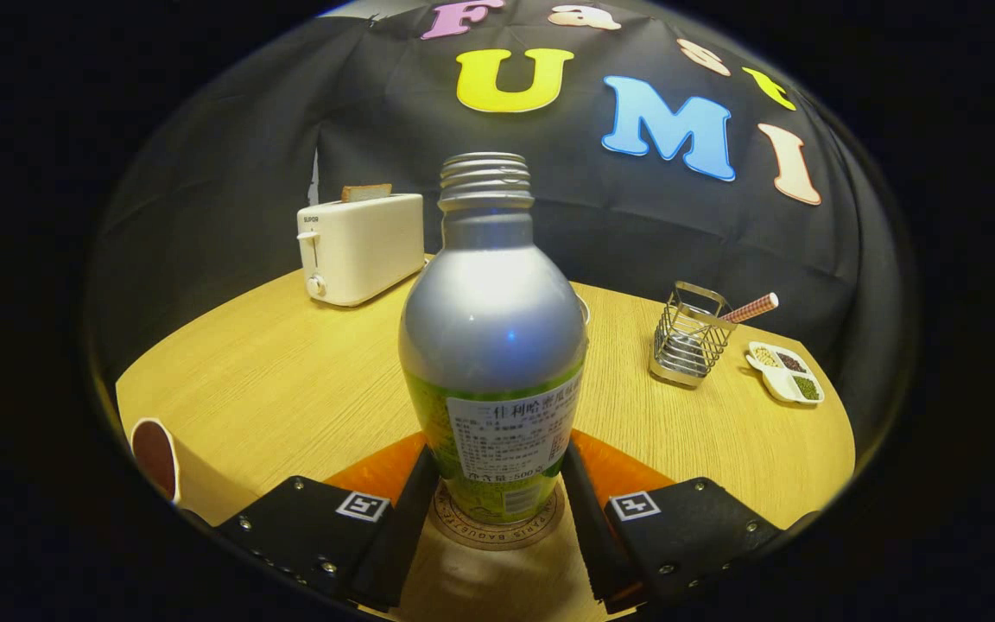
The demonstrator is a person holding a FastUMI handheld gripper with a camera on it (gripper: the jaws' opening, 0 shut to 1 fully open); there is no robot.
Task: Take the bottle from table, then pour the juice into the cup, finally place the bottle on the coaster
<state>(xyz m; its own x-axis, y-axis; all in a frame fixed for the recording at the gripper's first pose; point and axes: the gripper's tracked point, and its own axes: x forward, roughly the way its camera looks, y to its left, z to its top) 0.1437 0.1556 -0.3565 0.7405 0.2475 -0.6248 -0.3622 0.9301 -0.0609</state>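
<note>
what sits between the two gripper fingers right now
The bottle, standing upright on the round coaster. In the gripper view the gripper flanks its lower body closely; whether both fingers press on it is unclear.

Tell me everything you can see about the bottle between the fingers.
The bottle is silvery metal with a threaded neck, no cap on it, and a green and white label round its lower half. It stands upright on a round coaster over an orange mat. The gripper has a finger close on each side; contact is unclear.
</note>
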